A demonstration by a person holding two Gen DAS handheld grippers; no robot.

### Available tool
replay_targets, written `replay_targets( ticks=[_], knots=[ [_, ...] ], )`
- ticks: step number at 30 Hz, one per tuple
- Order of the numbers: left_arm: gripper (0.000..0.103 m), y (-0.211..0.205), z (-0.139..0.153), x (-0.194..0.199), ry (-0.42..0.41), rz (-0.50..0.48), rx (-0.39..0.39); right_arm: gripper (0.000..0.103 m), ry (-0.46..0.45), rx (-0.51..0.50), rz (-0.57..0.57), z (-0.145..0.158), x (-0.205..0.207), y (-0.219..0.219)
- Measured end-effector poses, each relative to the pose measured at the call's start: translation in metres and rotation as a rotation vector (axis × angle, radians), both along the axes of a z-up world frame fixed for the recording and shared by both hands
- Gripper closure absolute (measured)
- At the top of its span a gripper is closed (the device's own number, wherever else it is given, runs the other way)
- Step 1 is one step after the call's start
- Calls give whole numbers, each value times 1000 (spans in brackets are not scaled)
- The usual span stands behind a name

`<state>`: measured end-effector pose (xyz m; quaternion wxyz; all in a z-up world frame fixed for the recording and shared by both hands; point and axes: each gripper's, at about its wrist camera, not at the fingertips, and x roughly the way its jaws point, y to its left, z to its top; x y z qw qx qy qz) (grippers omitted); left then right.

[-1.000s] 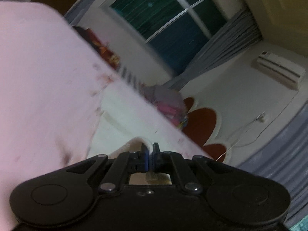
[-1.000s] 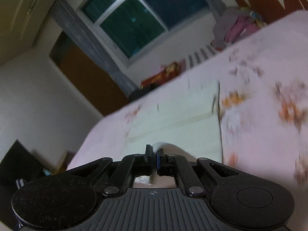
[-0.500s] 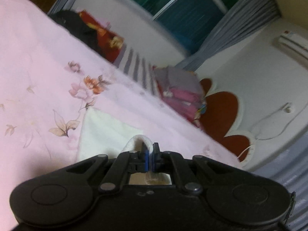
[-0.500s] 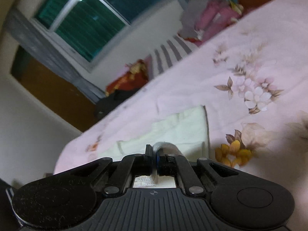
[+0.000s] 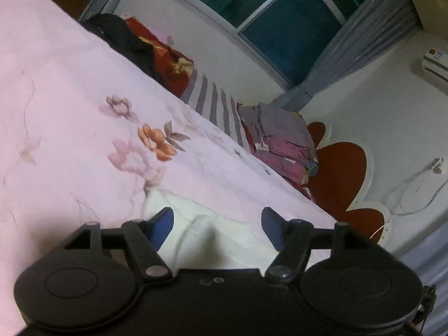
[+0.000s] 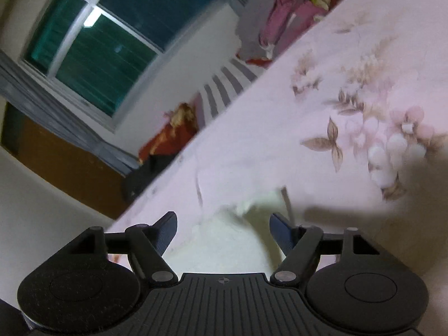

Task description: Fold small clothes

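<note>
On the pink floral bed (image 5: 70, 89), a cream garment (image 5: 224, 232) lies flat beneath both tools. Left tool (image 5: 217, 225): fingers spread wide, holding nothing. Right tool (image 6: 224, 228): likewise wide apart and empty, the garment (image 6: 224, 240) between its blue pads (image 6: 281, 233).

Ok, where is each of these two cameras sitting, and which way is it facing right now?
Left wrist: on the left gripper, looking forward along its open fingers over the cream garment on the pink floral bedspread, toward the window.
Right wrist: on the right gripper, fingers open, over the same garment, facing that window.
Shared: garment, bedspread, window, the pile of clothes and the striped fabric at the bed's far edge.
</note>
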<state>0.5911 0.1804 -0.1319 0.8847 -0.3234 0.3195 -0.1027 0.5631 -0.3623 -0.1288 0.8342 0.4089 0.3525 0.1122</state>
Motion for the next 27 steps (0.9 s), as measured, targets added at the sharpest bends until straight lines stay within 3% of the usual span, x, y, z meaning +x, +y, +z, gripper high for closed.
replay_targets(
  ticks=[2, 4, 8, 10, 12, 13, 17, 19, 21, 22, 27],
  knots=[
    [52, 1, -1, 6, 31, -47, 70, 35, -5, -53, 35, 3, 0, 1],
    [60, -4, -2, 13, 59, -106, 144, 50, 0, -156, 98, 6, 4, 13],
    [62, -27, -2, 28, 72, -228, 313, 55, 31, -345, 208, 0, 17, 45],
    [65, -36, -3, 32, 75, -272, 354, 57, 41, -390, 237, -6, 20, 55],
    [72, -46, -8, 37, 101, -314, 389, 68, 66, -448, 250, -13, 24, 63],
    [77, -48, -10, 40, 113, -319, 401, 69, 70, -474, 255, -15, 25, 66],
    [77, -48, -16, 43, 122, -312, 378, 72, 64, -520, 272, -17, 24, 72],
    [83, -47, -18, 43, 121, -310, 367, 74, 61, -531, 282, -13, 21, 74],
    [100, -46, -18, 42, 108, -313, 358, 95, 51, -550, 299, -13, 22, 76],
    [100, -45, -16, 40, 93, -300, 354, 101, 42, -564, 305, -12, 21, 78],
    [101, -43, 1, 29, -37, -232, 344, 101, -64, -634, 231, 4, 13, 81]
  ],
)
